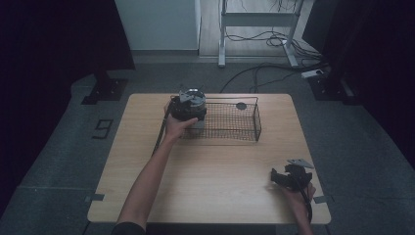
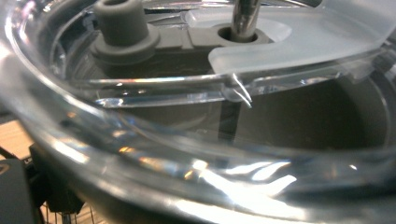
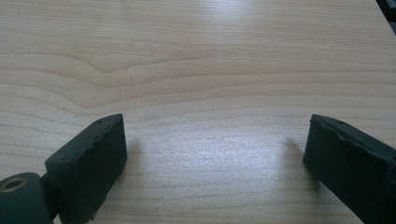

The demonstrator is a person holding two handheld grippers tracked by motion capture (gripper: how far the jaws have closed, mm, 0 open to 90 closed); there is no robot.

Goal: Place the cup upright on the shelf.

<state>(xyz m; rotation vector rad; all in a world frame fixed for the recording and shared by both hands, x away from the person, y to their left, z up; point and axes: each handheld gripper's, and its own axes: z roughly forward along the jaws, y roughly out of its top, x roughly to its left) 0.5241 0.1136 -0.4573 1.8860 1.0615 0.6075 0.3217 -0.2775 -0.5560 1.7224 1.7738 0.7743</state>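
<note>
While the left tool (image 1: 188,113) sits at the left end of the black wire-mesh basket (image 1: 249,128) on the light wooden bench (image 1: 210,166), its own view is close up on a clear plastic round container (image 2: 140,158) with a grey inner part (image 2: 126,28) and a metal shaft (image 2: 245,16); can't tell how far its jaws are open or whether they grip it. Small dark round object (image 1: 241,105) lies at the basket's far side. Right tool (image 3: 215,154) at the bench's near right corner, jaws wide apart, holding nothing, bare wood between them
</note>
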